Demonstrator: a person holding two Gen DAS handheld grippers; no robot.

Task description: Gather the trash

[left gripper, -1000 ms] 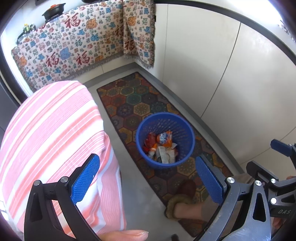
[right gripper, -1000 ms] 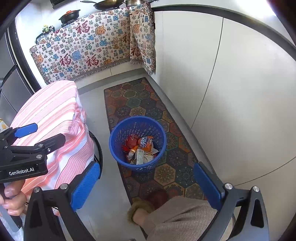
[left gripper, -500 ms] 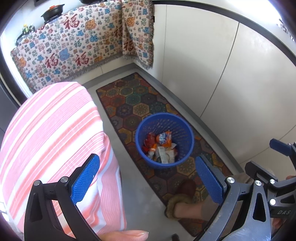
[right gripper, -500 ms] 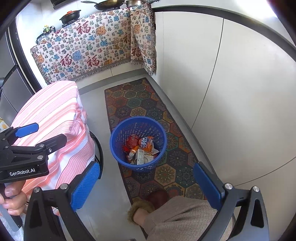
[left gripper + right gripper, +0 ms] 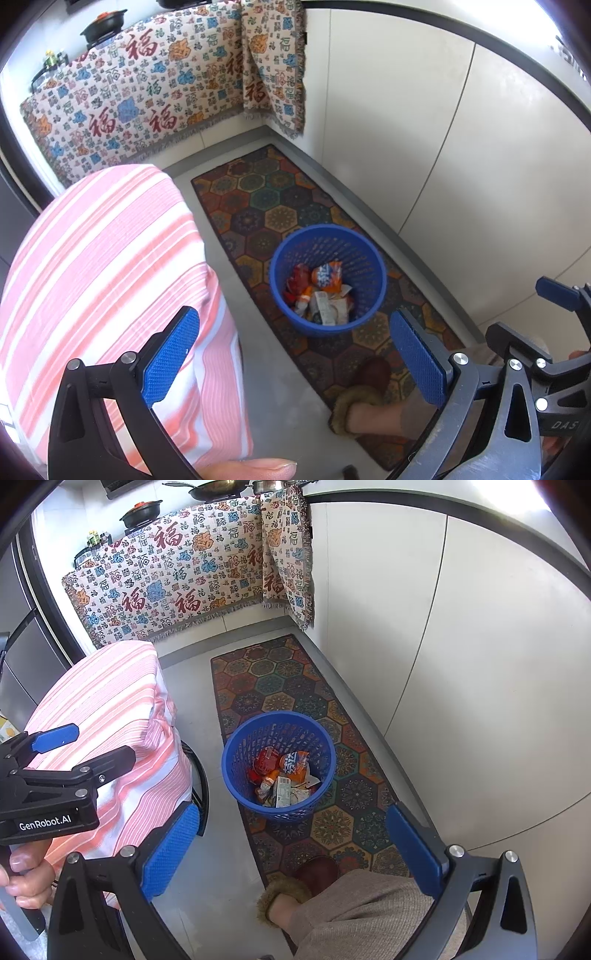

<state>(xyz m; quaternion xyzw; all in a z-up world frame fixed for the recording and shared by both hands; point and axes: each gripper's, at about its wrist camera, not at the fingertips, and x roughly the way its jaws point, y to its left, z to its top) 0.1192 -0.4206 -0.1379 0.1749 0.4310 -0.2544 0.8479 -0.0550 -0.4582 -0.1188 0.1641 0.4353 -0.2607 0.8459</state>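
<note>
Two handheld grippers are held high above a kitchen floor, looking down. Nearest in the left wrist view, the left gripper (image 5: 295,354) has its blue-padded fingers spread wide with nothing between them; a thumb tip shows at the bottom edge. The right gripper (image 5: 291,843), in its own view, is likewise spread wide and holds nothing. Only the right wrist view shows the person's hand (image 5: 22,880) gripping the left tool's handle at the lower left, and the trouser leg (image 5: 365,919) at the bottom; the left wrist view instead shows part of the right gripper at its right edge. Both views show a fur-trimmed slipper (image 5: 295,886) standing on the near end of a patterned rug (image 5: 273,206). Just beyond the foot, below and ahead of both grippers and well apart from them, a blue basket (image 5: 365,314) stands upright on the rug, holding crumpled wrappers (image 5: 321,291) in red, orange and white. To the left is a rounded shape under a pink striped cloth (image 5: 99,266). Pale cabinet panels (image 5: 480,664) run along the right. At the far end, a patterned cloth (image 5: 177,587) hangs over a counter carrying pots (image 5: 142,513).
</note>
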